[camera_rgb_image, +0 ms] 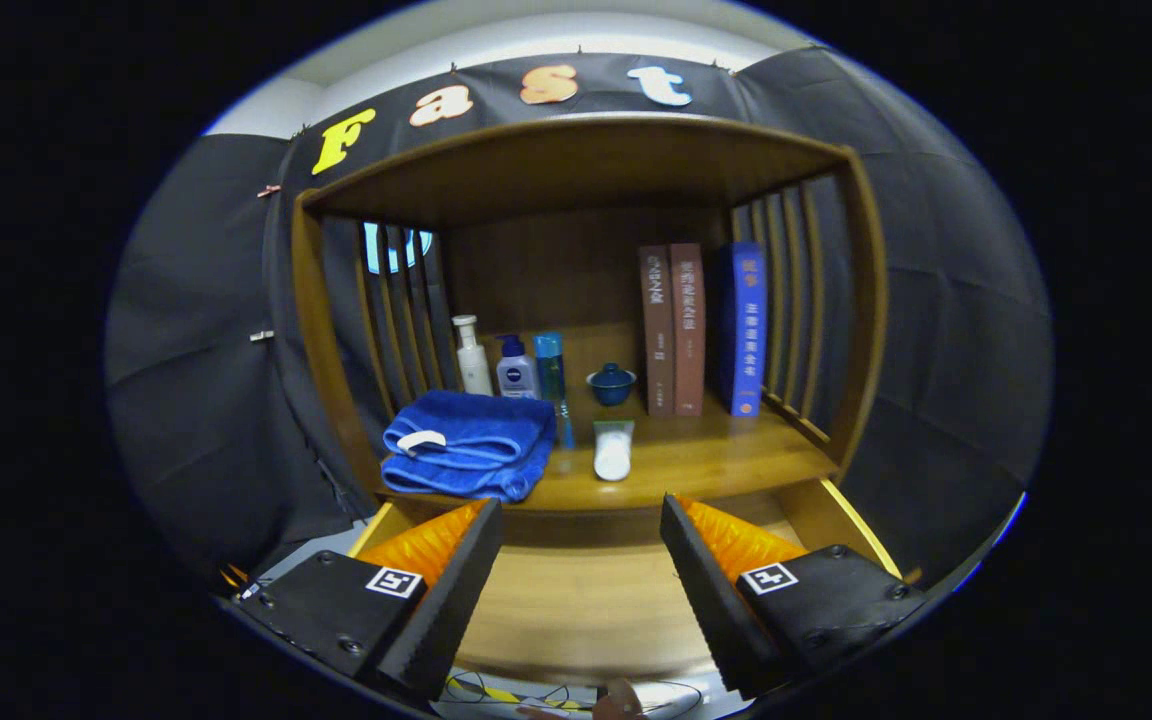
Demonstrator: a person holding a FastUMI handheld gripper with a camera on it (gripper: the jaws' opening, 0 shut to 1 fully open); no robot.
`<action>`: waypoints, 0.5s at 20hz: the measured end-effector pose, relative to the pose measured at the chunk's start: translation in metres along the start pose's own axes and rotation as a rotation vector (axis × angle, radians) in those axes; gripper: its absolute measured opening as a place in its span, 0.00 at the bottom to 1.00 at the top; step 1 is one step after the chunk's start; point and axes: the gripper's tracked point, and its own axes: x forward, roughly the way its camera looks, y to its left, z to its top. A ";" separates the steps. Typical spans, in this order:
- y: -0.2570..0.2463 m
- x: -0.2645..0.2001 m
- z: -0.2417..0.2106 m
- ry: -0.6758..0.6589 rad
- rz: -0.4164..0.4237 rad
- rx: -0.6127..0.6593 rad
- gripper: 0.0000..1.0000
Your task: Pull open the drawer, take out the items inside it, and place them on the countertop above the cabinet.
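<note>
gripper (581, 525) fingers spread above open drawer (586, 600), towel (471, 455) on countertop (706, 455)

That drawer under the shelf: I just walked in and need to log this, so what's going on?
A person's handheld gripper hangs open over the pulled-out drawer, holding nothing. The drawer floor between the fingers looks bare. On the countertop beyond them lie a folded blue towel and a white tube, with bottles, a small bowl and books behind.
</note>
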 end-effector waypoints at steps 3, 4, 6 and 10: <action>-0.007 -0.036 -0.055 -0.005 -0.017 0.033 0.99; -0.005 -0.044 -0.072 0.000 -0.007 0.031 1.00; -0.003 -0.056 -0.106 0.016 0.008 0.009 1.00; -0.012 -0.046 -0.136 0.028 -0.019 0.008 1.00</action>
